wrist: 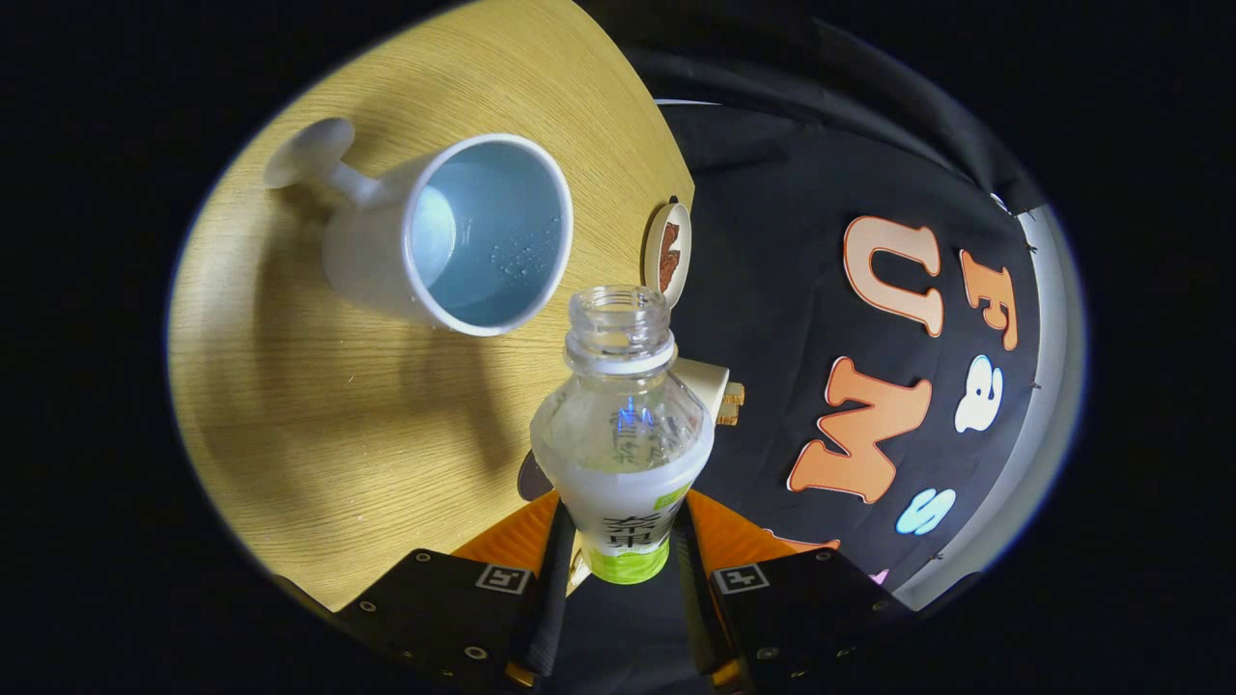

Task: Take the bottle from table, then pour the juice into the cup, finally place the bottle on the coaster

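The bottle (623, 425) is clamped at its lower body between both fingers of the claw (626, 550), long axis running forward, uncapped mouth aimed just beside the rim of the cup (454, 236) on the surface (319, 434). The coaster (668, 253) is seen beyond the mouth. The bottle's label writing cannot be read.

The gripper (618, 555) has black housings carrying silver screws, with 2 square white-bordered markers at 10 and 2 o'clock of the fingers.
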A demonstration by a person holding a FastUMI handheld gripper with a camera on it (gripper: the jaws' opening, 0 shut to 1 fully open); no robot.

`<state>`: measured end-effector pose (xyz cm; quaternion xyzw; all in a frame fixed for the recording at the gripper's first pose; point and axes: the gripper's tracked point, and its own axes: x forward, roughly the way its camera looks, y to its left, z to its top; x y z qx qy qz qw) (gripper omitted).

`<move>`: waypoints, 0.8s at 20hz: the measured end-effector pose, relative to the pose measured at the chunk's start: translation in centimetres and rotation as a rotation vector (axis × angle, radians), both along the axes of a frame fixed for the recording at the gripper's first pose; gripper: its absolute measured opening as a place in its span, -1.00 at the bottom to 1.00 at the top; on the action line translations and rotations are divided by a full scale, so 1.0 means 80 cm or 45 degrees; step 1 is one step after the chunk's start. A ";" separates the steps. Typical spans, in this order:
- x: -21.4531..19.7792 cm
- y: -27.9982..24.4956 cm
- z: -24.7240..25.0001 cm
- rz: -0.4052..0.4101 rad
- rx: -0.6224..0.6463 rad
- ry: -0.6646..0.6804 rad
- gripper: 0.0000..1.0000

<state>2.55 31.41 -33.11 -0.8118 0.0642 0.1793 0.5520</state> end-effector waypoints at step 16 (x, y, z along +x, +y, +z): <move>0.008 0.008 0.009 0.078 -0.106 -0.022 0.08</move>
